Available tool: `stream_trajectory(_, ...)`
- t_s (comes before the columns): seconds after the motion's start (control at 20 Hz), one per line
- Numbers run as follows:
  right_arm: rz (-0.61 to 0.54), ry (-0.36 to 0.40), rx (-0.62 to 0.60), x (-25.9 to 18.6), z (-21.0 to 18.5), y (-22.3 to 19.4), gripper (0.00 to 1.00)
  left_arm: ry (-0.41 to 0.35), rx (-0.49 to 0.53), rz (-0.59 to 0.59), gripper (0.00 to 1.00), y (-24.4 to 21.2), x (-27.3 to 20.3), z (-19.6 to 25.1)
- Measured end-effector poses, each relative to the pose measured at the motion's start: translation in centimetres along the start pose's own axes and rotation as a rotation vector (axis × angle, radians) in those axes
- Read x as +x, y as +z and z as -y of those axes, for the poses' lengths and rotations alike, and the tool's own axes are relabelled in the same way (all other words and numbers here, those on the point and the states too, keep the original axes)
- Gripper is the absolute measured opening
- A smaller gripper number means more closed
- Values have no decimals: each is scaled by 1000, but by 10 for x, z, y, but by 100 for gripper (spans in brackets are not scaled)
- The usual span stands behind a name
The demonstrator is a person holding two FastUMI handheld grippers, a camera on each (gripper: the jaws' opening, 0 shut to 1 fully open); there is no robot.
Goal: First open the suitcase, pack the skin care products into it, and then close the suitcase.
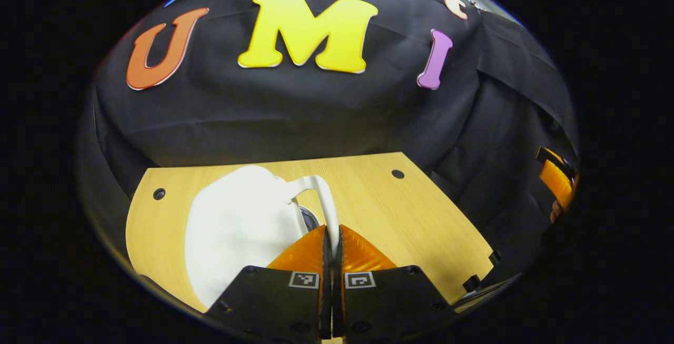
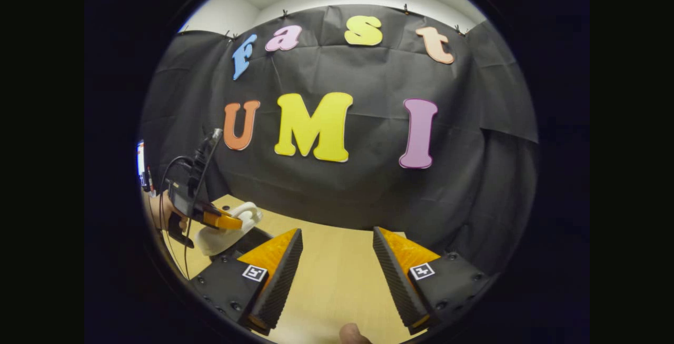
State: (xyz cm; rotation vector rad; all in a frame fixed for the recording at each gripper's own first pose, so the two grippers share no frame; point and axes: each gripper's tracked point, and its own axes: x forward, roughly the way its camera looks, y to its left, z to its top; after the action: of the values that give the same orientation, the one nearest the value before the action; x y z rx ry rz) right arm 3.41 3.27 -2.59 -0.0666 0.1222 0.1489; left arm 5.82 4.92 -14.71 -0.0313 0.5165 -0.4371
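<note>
1. The white suitcase (image 1: 237, 228) lay on the table (image 1: 410, 212); we judged its shell stiff, smooth and light.
2. Our left gripper (image 1: 331, 238) had its fingers pinched on the thin handle (image 1: 324, 196), a sound hold.
3. Our right gripper (image 2: 337, 265) hung spread over bare wood.

A light wooden table (image 1: 400, 212) with small dark round holes near its far corners is standing against the black cloth wall. A small white hard-shell suitcase (image 1: 237, 228) with a curved white handle is lying on its left part.
</note>
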Motion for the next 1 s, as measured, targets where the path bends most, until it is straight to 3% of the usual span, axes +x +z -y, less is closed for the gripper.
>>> stream_trajectory(0.4,-52,-78,0,-15,47,-28,80,29,174,-204,4,-64,67,40)
stream_trajectory(0.7,-98,-90,17,-21,61,-44,80,94,216,-279,5,-92,92,48)
stream_trajectory(0.8,-92,-88,6,-23,61,-43,80,57,193,-273,11,-96,92,60)
stream_trajectory(0.85,-90,-86,4,-23,61,-42,80,42,176,-260,27,-95,91,65)
stream_trajectory(1.0,-80,-75,-1,-24,53,-37,80,34,159,-182,46,-73,76,76)
